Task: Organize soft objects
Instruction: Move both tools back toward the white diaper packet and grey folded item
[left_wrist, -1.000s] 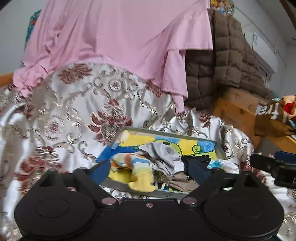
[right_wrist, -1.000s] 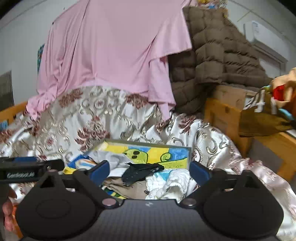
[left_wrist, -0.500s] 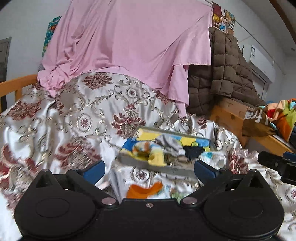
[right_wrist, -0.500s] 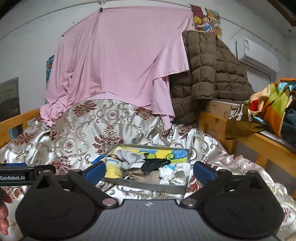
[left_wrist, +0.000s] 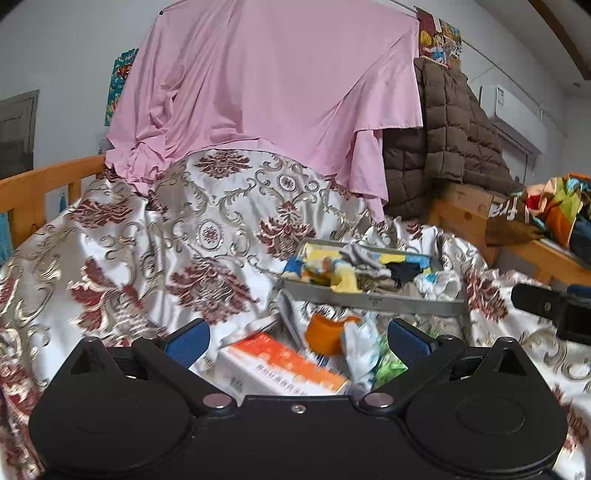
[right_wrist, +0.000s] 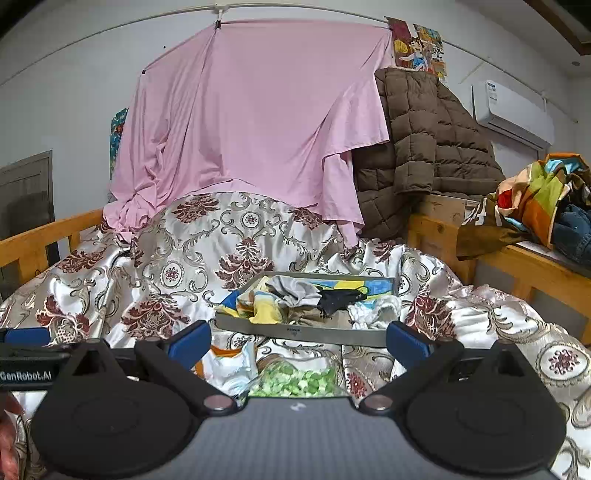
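A grey tray (left_wrist: 373, 301) (right_wrist: 295, 334) with a cartoon-printed base sits on the floral bedspread, holding several soft items: a striped yellow sock (left_wrist: 343, 277) (right_wrist: 264, 312), a grey cloth (right_wrist: 295, 290), a black cloth (right_wrist: 338, 299) and a white cloth (right_wrist: 373, 312). My left gripper (left_wrist: 295, 341) is open and empty, well back from the tray. My right gripper (right_wrist: 297, 341) is open and empty, also back from it. Below the tray lie an orange-and-white cloth (left_wrist: 328, 332) (right_wrist: 229, 363), an orange-and-white box (left_wrist: 280, 369) and a green packet (right_wrist: 295, 380).
The floral satin bedspread (right_wrist: 184, 266) covers the bed. A pink sheet (right_wrist: 251, 129) hangs behind, with a brown quilted coat (right_wrist: 424, 147) to its right. A wooden rail (right_wrist: 48, 236) runs on the left and a wooden bench with piled clothes (right_wrist: 535, 206) on the right.
Both grippers have pulled back from the tray, which now looks smaller and farther. The box, orange cloth and green packet have come into view below it. Both stay open.
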